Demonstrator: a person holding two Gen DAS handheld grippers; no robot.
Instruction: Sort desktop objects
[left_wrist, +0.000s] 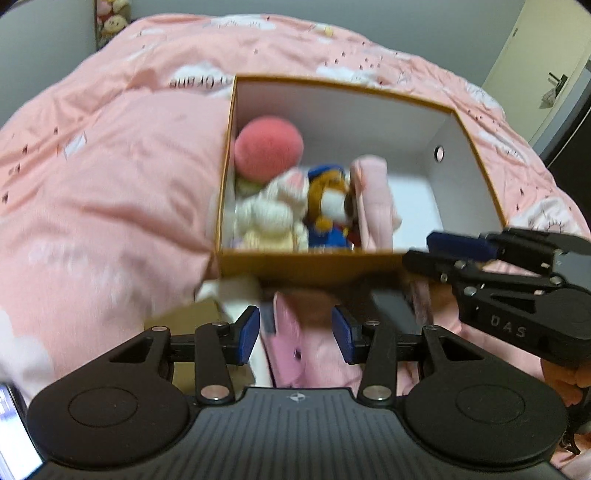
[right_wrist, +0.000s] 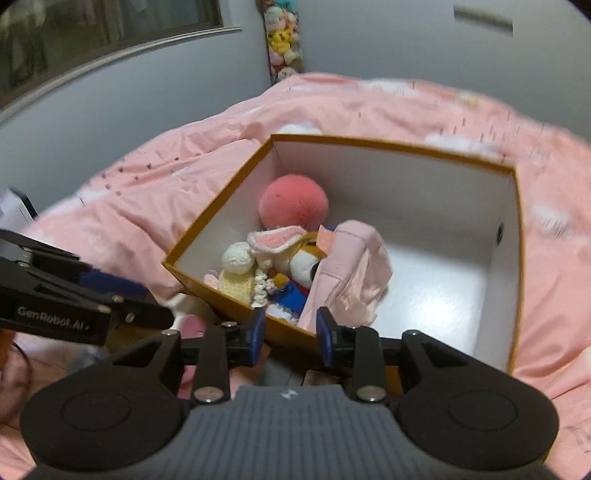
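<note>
One orange box, open-topped, on a pink duvet; contents, left half: one pink plush ball, one crocheted rabbit, one plush dog, one pink cloth pouch. All likely light, soft, squashable; pinch by the body. Left gripper moderately parted, right gripper narrowly parted, both empty.

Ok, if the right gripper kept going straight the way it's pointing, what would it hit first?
Probably the near orange wall of the box, just ahead of the right gripper. The pink cloth inside lies right behind it. Depth is hard to judge here.
</note>
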